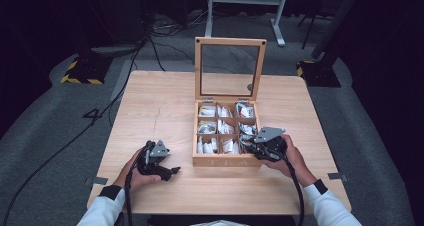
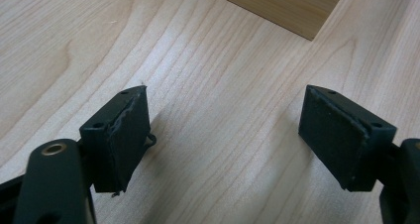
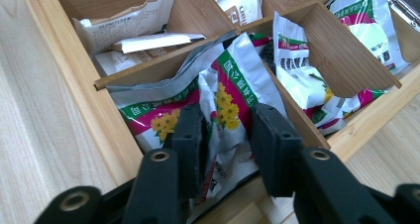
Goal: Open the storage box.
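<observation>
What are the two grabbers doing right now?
Left gripper: open, holding nothing, over the table.
Right gripper: jaws around a flowered tea packet in the tea box.

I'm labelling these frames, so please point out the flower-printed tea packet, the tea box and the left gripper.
flower-printed tea packet point(image 3: 229, 92), right gripper view, on its yellow flower print.
tea box point(image 1: 226, 161), high view, on its front wall.
left gripper point(image 2: 223, 140), left gripper view, midway between its fingertips.
</observation>
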### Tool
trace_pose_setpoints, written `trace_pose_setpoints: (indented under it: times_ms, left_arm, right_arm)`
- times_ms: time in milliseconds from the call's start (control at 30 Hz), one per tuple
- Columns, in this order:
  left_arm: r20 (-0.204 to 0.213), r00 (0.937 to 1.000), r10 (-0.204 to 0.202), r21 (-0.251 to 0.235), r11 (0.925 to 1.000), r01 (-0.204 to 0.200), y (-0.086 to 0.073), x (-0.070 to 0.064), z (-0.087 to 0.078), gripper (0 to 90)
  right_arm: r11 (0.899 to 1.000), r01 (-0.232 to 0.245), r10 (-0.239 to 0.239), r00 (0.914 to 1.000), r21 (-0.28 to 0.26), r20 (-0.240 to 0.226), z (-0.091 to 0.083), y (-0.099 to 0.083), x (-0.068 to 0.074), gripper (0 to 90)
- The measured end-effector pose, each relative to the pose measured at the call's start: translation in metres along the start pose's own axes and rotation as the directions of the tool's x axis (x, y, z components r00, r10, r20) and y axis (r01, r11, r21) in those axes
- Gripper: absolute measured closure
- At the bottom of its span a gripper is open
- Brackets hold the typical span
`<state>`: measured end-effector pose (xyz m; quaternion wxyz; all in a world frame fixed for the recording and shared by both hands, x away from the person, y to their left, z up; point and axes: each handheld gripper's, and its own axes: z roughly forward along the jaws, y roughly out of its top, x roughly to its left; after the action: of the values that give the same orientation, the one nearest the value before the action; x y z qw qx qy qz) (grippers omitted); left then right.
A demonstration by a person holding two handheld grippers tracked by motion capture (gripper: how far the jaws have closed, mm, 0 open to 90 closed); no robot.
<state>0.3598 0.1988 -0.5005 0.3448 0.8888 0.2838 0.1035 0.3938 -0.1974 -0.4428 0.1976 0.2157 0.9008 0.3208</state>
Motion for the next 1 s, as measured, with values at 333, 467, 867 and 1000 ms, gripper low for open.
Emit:
trace_pose_setpoints:
  times_ms: [333, 467, 867, 1000]
  left_arm:
    - [0.027, 0.9994, 0.02, -0.03, 0.9993, -0.02, -0.003, 0.004, 0.001, 18.5]
    - [0.027, 0.9994, 0.022, -0.03, 0.9993, -0.021, -0.003, 0.004, 0.001, 18.4]
    - [0.027, 0.9994, 0.024, -0.03, 0.9993, -0.023, -0.003, 0.004, 0.001, 18.2]
    - [0.026, 0.9993, 0.027, -0.029, 0.9992, -0.026, -0.003, 0.005, 0.002, 17.9]
  right_arm:
    - [0.998, -0.015, 0.013, 0.9994, -0.059, -0.031, -0.013, -0.005, -0.002, 85.5]
    - [0.995, -0.028, 0.021, 0.9971, -0.098, -0.073, -0.02, -0.006, -0.002, 87.7]
    - [0.983, -0.044, 0.028, 0.9955, -0.178, -0.09, -0.034, -0.006, -0.005, 88.2]
    - [0.976, -0.054, 0.037, 0.9955, -0.209, -0.087, -0.04, -0.006, -0.007, 88.2]
